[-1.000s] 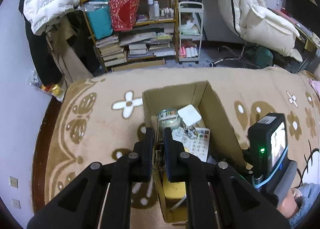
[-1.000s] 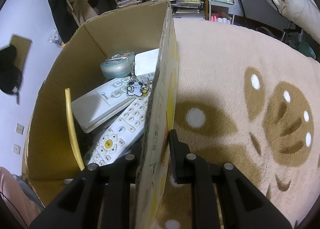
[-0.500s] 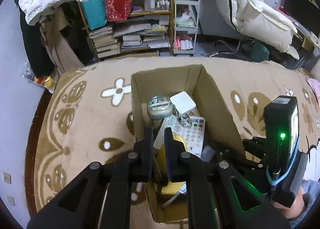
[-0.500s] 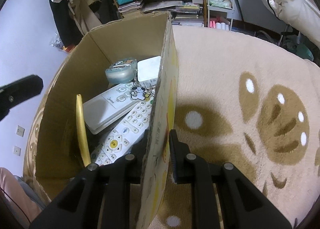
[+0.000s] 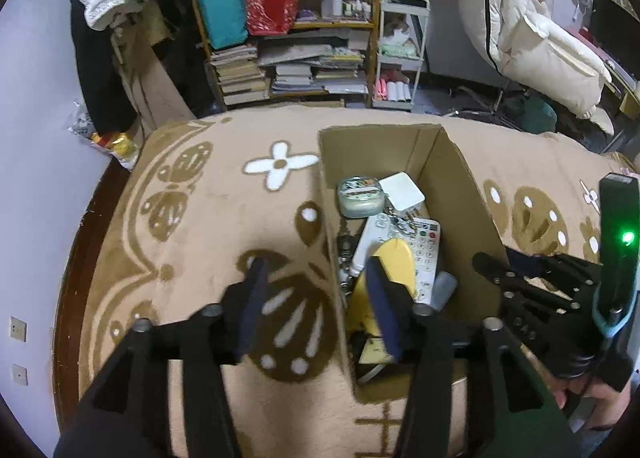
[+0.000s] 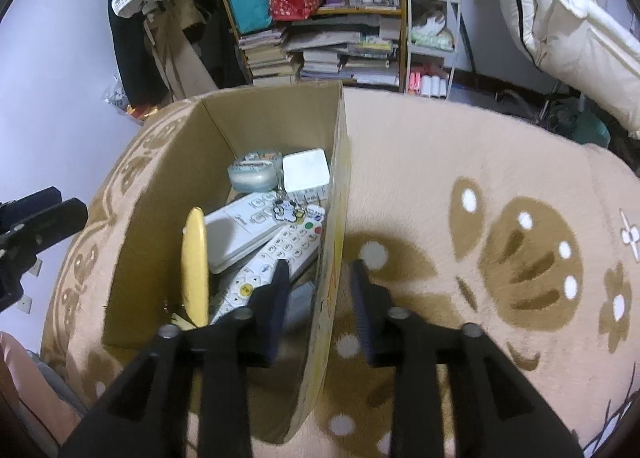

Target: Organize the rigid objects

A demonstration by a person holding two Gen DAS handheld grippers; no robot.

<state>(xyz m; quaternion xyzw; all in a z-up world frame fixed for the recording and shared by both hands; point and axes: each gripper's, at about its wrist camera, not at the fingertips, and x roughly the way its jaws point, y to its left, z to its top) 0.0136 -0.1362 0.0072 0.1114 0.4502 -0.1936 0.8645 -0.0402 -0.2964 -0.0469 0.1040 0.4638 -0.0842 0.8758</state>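
Box (image 5: 472,194), packed and set near the bed's far edge: both grippers, left (image 5: 316,298) and right (image 6: 320,298), have just been opening off its walls, holding nothing; next, withdraw clear.

text: none legible | remote (image 6: 276,254): key markings too small

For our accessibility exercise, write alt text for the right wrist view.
The right gripper, jaws just opened, straddles the right wall of a cardboard box on a patterned blanket. Inside lie two remotes, a round tin and a white square device.
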